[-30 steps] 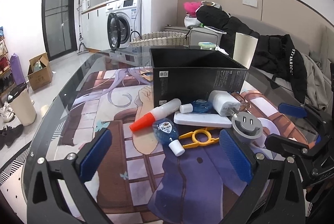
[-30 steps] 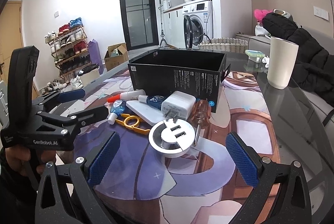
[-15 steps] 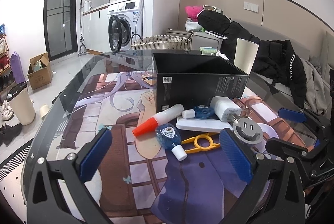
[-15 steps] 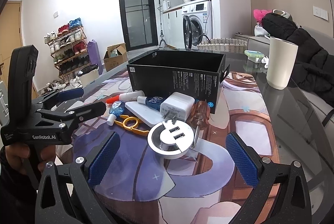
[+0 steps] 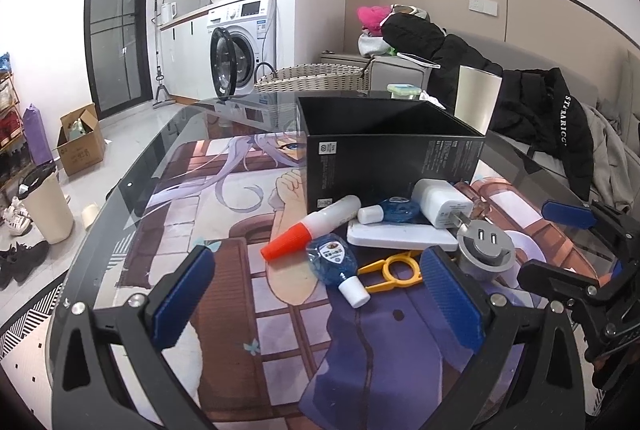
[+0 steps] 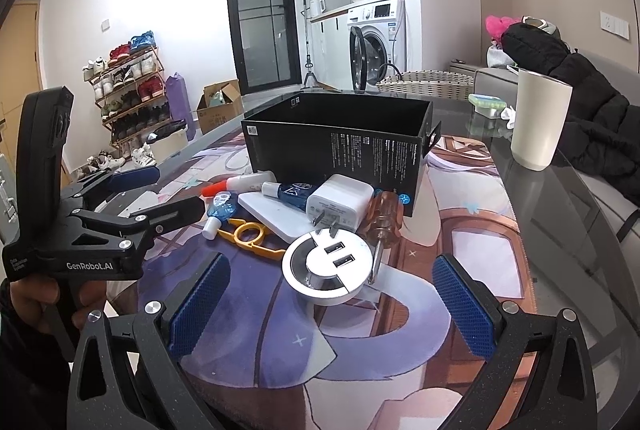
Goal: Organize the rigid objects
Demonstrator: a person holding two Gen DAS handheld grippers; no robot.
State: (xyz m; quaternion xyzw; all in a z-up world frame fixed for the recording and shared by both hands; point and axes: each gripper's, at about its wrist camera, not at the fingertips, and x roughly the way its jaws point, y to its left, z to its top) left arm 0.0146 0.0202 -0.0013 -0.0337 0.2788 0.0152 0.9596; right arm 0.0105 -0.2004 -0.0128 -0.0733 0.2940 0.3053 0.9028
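Observation:
An open black box (image 5: 392, 153) (image 6: 336, 145) stands on the glass table. In front of it lie a glue tube with an orange cap (image 5: 312, 228), two blue bottles (image 5: 336, 264) (image 5: 396, 209), a white charger (image 5: 440, 203) (image 6: 340, 201), a flat white slab (image 5: 400, 236), a yellow clip (image 5: 394, 270), a round USB socket (image 6: 332, 266) (image 5: 484, 246) and an amber-handled screwdriver (image 6: 380, 218). My left gripper (image 5: 320, 294) is open, just short of the blue bottle. My right gripper (image 6: 332, 302) is open, just short of the round socket.
A cream cup (image 6: 540, 121) stands at the table's right side, near a black jacket (image 6: 592, 101). A wicker basket (image 5: 312, 77) and a washing machine (image 5: 244, 41) are beyond the table. A shoe rack (image 6: 128, 85) is at far left.
Both grippers have drifted slightly nearer to the pile of objects. Both stay open and empty. Nothing on the table has moved.

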